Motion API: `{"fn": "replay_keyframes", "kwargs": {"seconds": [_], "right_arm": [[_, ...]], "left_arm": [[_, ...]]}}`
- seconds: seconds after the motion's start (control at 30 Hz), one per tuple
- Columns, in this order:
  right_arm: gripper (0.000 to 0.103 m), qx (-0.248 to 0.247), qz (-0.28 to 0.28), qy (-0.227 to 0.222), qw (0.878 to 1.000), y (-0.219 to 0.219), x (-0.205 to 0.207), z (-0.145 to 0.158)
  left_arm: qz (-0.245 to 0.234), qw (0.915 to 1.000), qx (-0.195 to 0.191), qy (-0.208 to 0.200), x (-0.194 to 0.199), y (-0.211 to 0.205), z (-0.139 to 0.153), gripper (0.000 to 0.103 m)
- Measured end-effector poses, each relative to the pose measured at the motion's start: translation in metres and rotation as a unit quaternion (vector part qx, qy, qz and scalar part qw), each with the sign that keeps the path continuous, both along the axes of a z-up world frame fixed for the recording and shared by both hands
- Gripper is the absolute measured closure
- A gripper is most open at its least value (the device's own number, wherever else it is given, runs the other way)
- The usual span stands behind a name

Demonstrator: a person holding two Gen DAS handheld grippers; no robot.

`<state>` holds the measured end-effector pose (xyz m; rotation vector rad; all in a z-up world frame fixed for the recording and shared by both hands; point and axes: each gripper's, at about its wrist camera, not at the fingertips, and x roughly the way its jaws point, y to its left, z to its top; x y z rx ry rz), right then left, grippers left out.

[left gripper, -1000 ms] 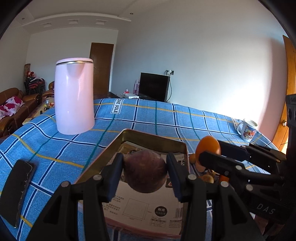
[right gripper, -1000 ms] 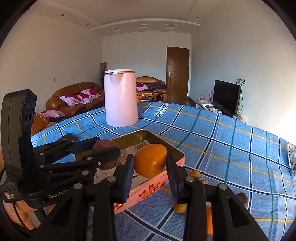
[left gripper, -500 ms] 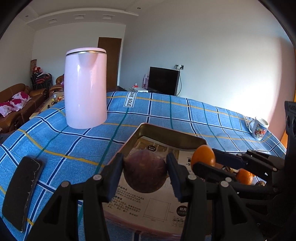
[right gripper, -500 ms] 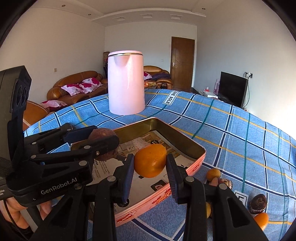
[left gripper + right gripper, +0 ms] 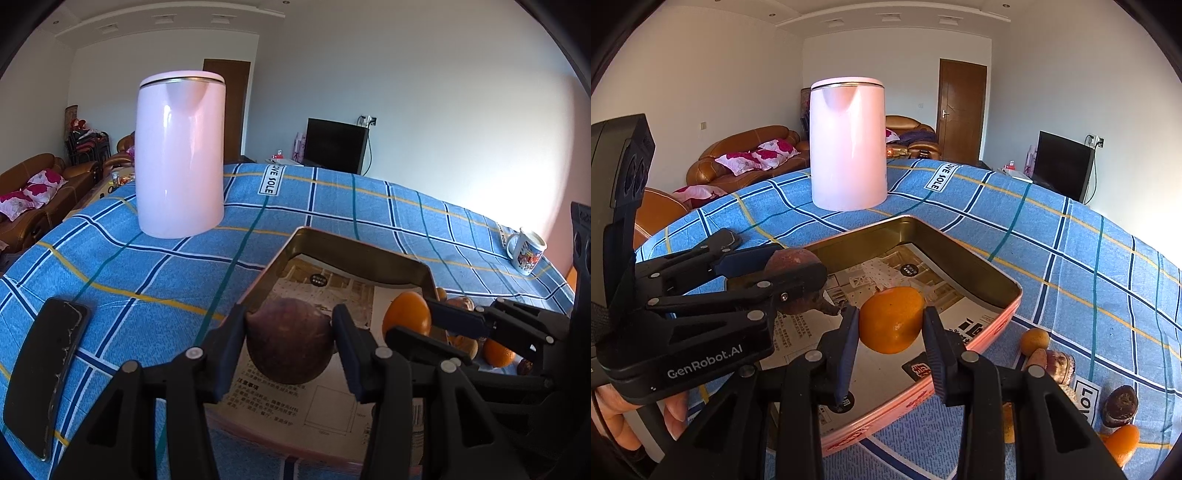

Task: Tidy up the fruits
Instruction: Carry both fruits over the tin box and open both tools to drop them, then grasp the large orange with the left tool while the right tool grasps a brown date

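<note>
My left gripper (image 5: 290, 341) is shut on a round brown-purple fruit (image 5: 290, 341) and holds it low over the near left part of a pink tin tray (image 5: 354, 248) lined with printed paper. My right gripper (image 5: 891, 321) is shut on an orange (image 5: 891, 317) and holds it over the tray's (image 5: 964, 254) middle. In the left wrist view the right gripper and its orange (image 5: 406, 314) show at the right. In the right wrist view the left gripper and its fruit (image 5: 792, 260) show at the left.
A tall pink kettle (image 5: 180, 155) stands on the blue checked cloth beyond the tray. A black phone (image 5: 40, 380) lies at the left. Several small fruits (image 5: 1034, 341) lie right of the tray. A mug (image 5: 526, 251) stands at the far right.
Both grippers have moved forward and down over the tray with their fruits. The kettle and tray look closer and larger.
</note>
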<state>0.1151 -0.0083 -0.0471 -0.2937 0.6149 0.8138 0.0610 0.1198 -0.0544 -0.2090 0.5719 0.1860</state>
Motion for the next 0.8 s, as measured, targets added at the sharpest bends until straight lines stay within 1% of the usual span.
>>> {"fn": "replay_keyframes", "kwargs": {"seconds": [0.13,0.2,0.23,0.27,0.3,0.33,0.37,0.47,0.53,0.6,0.7,0.8], "right_arm": [[0.066,-0.017,0.002,0.012,1.000,0.005,0.003,-0.005],[0.062,-0.028,0.006,0.012,1.000,0.010,0.003,-0.006],[0.049,-0.029,0.007,0.008,1.000,0.010,0.000,-0.006],[0.036,-0.025,0.010,0.004,1.000,0.009,-0.003,-0.004],[0.033,-0.022,0.007,0.001,1.000,0.006,-0.007,-0.002],[0.033,-0.016,0.006,-0.002,1.000,0.000,-0.010,0.001],[0.033,-0.010,0.007,-0.004,1.000,-0.007,-0.014,0.004],[0.033,0.006,-0.011,-0.020,1.000,-0.045,-0.023,0.014],[0.033,0.013,-0.042,-0.032,0.999,-0.079,-0.027,0.018],[0.033,0.009,-0.082,-0.038,0.996,-0.114,-0.028,0.018],[0.033,-0.001,-0.137,-0.028,0.990,-0.162,-0.024,0.010],[0.033,-0.001,-0.165,-0.007,0.986,-0.194,-0.019,-0.002]], "left_arm": [[-0.001,1.0000,-0.001,0.006,0.001,0.001,-0.002,0.053],[-0.001,1.0000,0.005,-0.003,-0.003,-0.002,0.000,0.052],[-0.003,0.9999,0.007,-0.008,-0.006,-0.003,0.002,0.048],[-0.004,0.9999,0.007,-0.014,-0.008,-0.004,0.005,0.040],[-0.002,0.9998,0.008,-0.021,-0.011,-0.006,0.008,0.035],[-0.001,0.9996,0.009,-0.028,-0.015,-0.009,0.011,0.029],[-0.005,0.9993,0.010,-0.036,-0.018,-0.012,0.015,0.028],[-0.023,0.9984,0.014,-0.049,-0.024,-0.029,0.023,0.028],[-0.045,0.9973,0.017,-0.056,-0.025,-0.046,0.026,0.028],[-0.071,0.9958,0.019,-0.056,-0.023,-0.066,0.026,0.028],[-0.109,0.9927,0.026,-0.046,-0.017,-0.097,0.024,0.028],[-0.143,0.9887,0.033,-0.031,-0.008,-0.126,0.020,0.028]]}}
